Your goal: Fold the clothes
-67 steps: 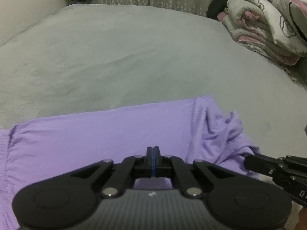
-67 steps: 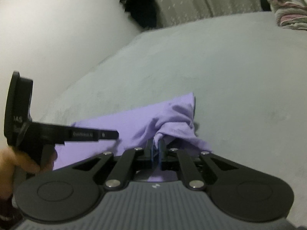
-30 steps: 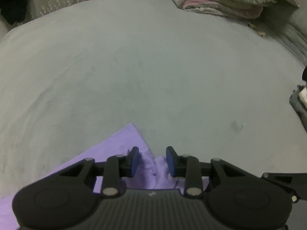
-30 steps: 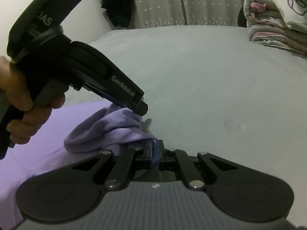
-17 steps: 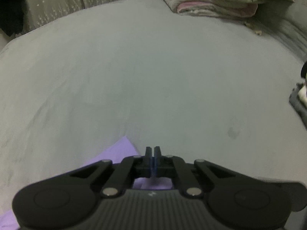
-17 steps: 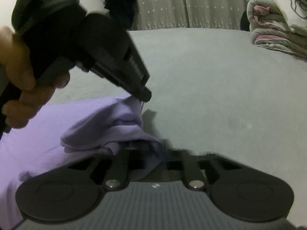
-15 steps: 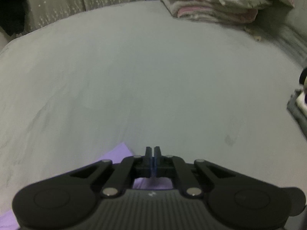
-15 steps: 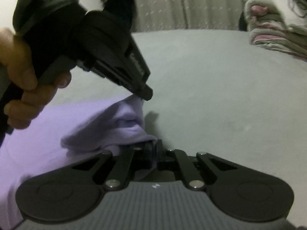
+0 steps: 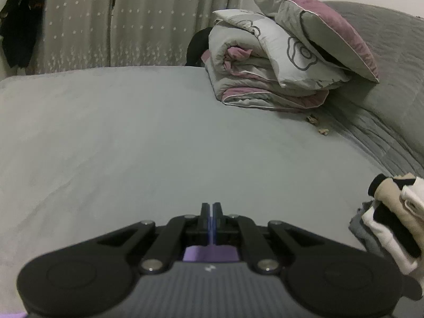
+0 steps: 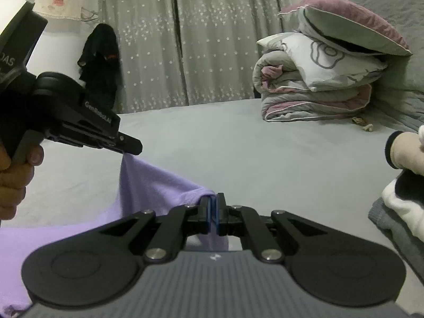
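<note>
A purple garment (image 10: 156,182) lies on the grey bed (image 10: 238,145), and one end of it is lifted off the sheet. In the right wrist view my left gripper (image 10: 132,147), held by a hand at the left edge, is shut on an upper corner of the cloth, which hangs down from its tip. My right gripper (image 10: 212,204) is shut on the garment's hem just to the right and lower. In the left wrist view my left gripper (image 9: 211,209) shows shut jaws, with only a purple strip (image 9: 209,254) visible beneath them.
A folded quilt with a pillow on top (image 9: 281,61) sits at the bed's far right, by a grey headboard (image 9: 392,61). A pile of folded clothes (image 9: 392,212) lies at the right edge. Star-patterned curtains (image 10: 206,39) and a dark hanging garment (image 10: 100,61) stand behind the bed.
My left gripper has shut on the purple cloth. Both grippers have risen and tilted upward, pulling the garment's end off the bed; the quilt and curtains have come into view.
</note>
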